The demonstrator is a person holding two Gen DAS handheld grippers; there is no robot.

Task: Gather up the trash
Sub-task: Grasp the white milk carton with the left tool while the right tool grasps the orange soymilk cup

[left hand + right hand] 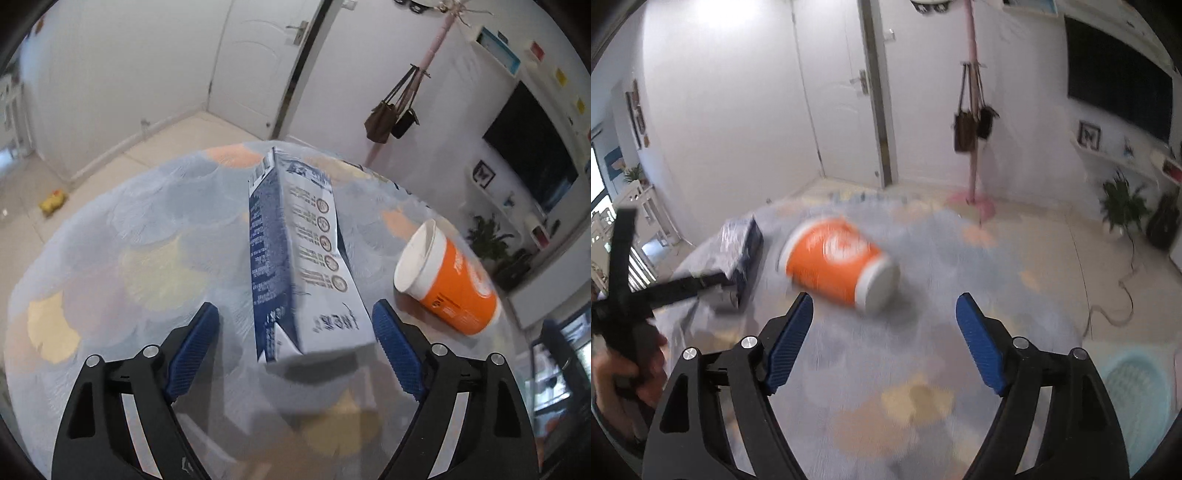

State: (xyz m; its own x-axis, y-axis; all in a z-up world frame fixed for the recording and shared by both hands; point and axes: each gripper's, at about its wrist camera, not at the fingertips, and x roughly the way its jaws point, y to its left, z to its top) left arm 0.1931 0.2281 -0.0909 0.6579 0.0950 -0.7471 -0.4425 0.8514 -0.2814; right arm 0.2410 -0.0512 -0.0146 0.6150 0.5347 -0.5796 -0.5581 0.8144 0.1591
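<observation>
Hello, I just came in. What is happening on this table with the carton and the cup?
A person is collecting trash with two hand-held tongs. The left tongs stand open around the near end of a blue and white carton lying on the table; the pads do not seem to press on it. The right tongs are open and empty, pointing at an orange paper cup lying on its side. Nothing is picked up yet.

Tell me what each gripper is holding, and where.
Nothing. The left gripper stands open around the near end of the milk carton, pads not pressing; the right gripper is open, short of the orange cup.
</observation>
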